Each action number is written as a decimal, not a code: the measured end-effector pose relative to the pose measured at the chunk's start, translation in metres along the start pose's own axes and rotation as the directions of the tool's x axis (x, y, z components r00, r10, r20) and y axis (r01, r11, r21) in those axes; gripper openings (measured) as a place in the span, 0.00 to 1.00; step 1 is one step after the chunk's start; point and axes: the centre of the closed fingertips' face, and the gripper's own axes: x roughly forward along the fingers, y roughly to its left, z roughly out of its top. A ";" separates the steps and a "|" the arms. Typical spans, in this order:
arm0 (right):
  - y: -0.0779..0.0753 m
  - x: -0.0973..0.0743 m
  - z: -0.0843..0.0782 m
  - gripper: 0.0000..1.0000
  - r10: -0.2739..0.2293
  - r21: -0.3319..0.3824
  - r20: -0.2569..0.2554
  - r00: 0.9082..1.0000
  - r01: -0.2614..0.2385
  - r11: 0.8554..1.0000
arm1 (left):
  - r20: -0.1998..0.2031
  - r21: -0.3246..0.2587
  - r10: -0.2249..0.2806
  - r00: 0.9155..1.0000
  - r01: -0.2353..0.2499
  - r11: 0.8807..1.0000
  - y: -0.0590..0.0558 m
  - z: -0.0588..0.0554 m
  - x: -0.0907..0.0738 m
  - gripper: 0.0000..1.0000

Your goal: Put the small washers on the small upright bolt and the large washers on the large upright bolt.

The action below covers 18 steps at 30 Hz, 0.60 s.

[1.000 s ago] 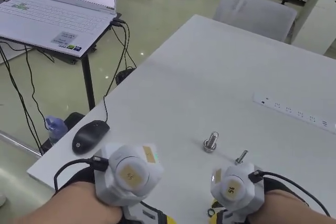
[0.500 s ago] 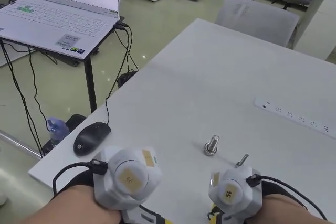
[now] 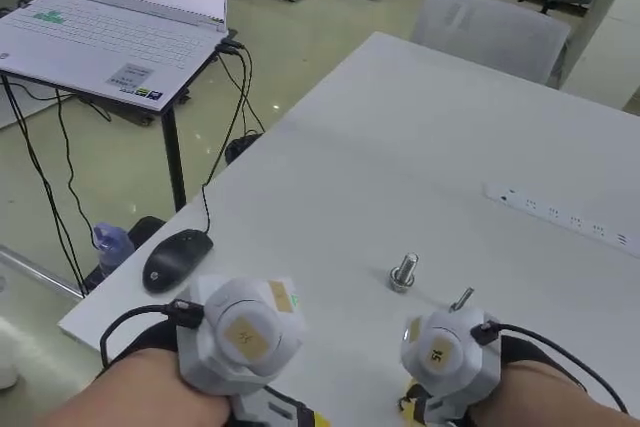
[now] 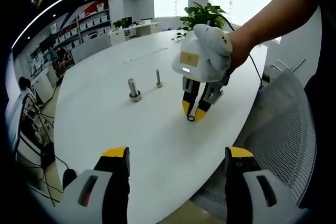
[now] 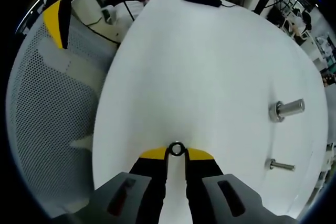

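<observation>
Right gripper (image 5: 176,153) is pinched shut on a washer (image 5: 176,149), the ring held at the very tips, down by the table (image 5: 210,66) close to its near edge. Left gripper (image 4: 177,156) has its jaws spread wide and holds nothing, also at the near edge. Large bolt (image 5: 286,109) and small bolt (image 5: 282,166) stand upright farther in, the small one to the right. The tabletop between washer and bolts is bare. Mouse (image 3: 178,259) sits at the left edge, power strip (image 3: 560,215) far right.

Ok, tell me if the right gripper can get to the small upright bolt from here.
Probably yes: the right gripper, shut on a washer, has bare table between it and the small bolt; the large bolt stands aside.
</observation>
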 end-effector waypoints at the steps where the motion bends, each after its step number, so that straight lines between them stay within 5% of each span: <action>1: -0.002 -0.001 -0.001 0.13 -0.001 0.006 0.002 1.000 0.001 1.000 | -0.002 0.000 0.001 1.000 -0.001 1.000 0.000 -0.001 0.000 0.73; 18: -0.051 -0.050 -0.041 0.13 -0.054 0.138 0.008 0.999 0.053 0.989 | 0.003 0.005 -0.004 1.000 0.004 1.000 0.005 0.007 0.003 0.73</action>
